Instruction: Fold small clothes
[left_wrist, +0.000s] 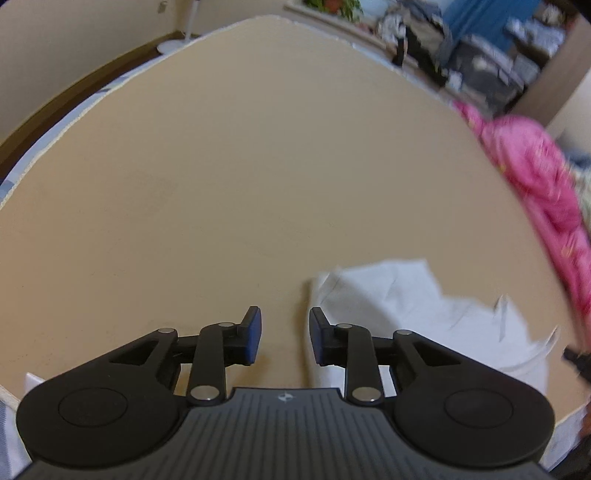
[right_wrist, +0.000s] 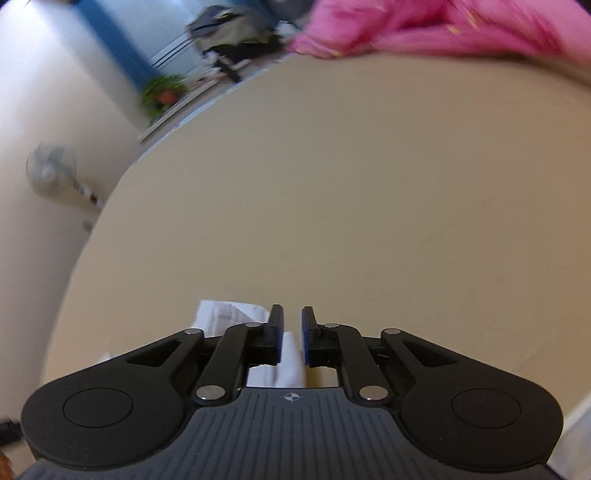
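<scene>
Left wrist: white garment (left_wrist: 406, 306) right of gripper (left_wrist: 285, 338)

Two tools (left_wrist: 285, 338) (right_wrist: 291, 336) — one white garment (left_wrist: 413, 306), one pink garment (left_wrist: 535, 177).

Left hand-held gripper (left_wrist: 285, 336) fills the bottom of its own wrist view, tilted down toward the counter (left_wrist: 240, 184). Its black jaws w/ blue pads stand apart, a clear gap between them, nothing gripped; white cloth (left_wrist: 406, 306) lies just right of the right pad. Right hand-held gripper (right_wrist: 292, 334) also tilts down over the counter, jaws only narrowly apart, pads not pressing anything; white cloth shows below and behind the gap.
</scene>
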